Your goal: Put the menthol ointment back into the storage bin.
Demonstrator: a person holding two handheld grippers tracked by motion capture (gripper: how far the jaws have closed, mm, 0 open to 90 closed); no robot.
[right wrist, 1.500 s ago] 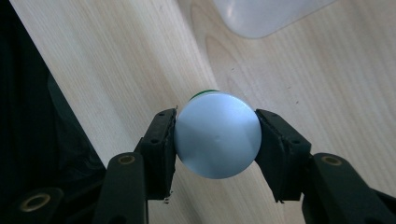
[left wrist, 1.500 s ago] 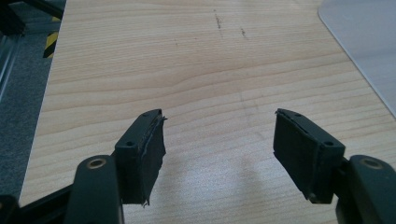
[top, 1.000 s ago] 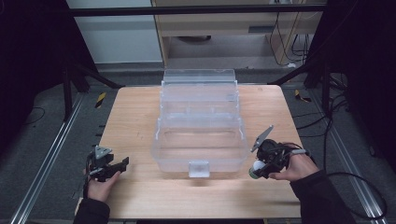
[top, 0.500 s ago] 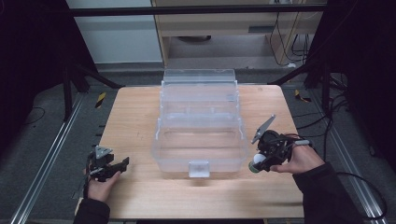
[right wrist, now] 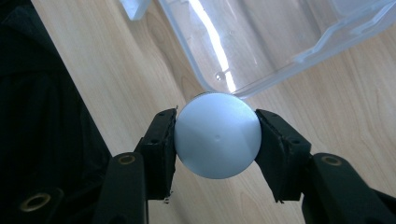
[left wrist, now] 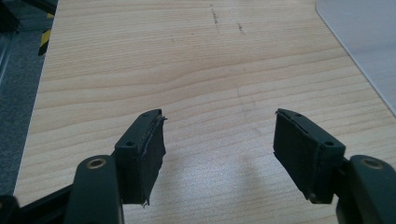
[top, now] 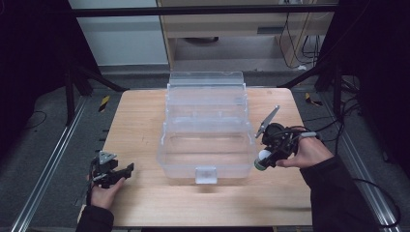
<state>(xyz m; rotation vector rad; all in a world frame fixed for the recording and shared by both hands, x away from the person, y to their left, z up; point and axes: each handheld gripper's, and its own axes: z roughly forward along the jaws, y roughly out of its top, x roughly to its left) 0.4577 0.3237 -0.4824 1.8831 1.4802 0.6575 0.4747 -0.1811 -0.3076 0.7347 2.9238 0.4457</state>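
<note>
A clear plastic box [top: 205, 130] with stepped trays stands open in the middle of the wooden table [top: 140, 121]. My right gripper [top: 261, 162] hovers by the box's front right corner, shut on a white ball [top: 263, 155]. The right gripper view has that ball [right wrist: 217, 135] pressed between both pads, just below the box's clear rim [right wrist: 261, 46]. My left gripper [top: 126, 170] rests near the table's front left, held in a hand. Its jaws stand open over bare wood [left wrist: 219, 144] with nothing between them.
A small clear latch tab [top: 205, 174] sticks out at the box's front. Bare wood lies left of the box and along the front edge. Metal rails [top: 48, 164] run beside the table, and cables [top: 348, 111] hang at the right.
My right gripper has risen with the white ball and moved closer to the box's front right corner. The left gripper has stayed put.
</note>
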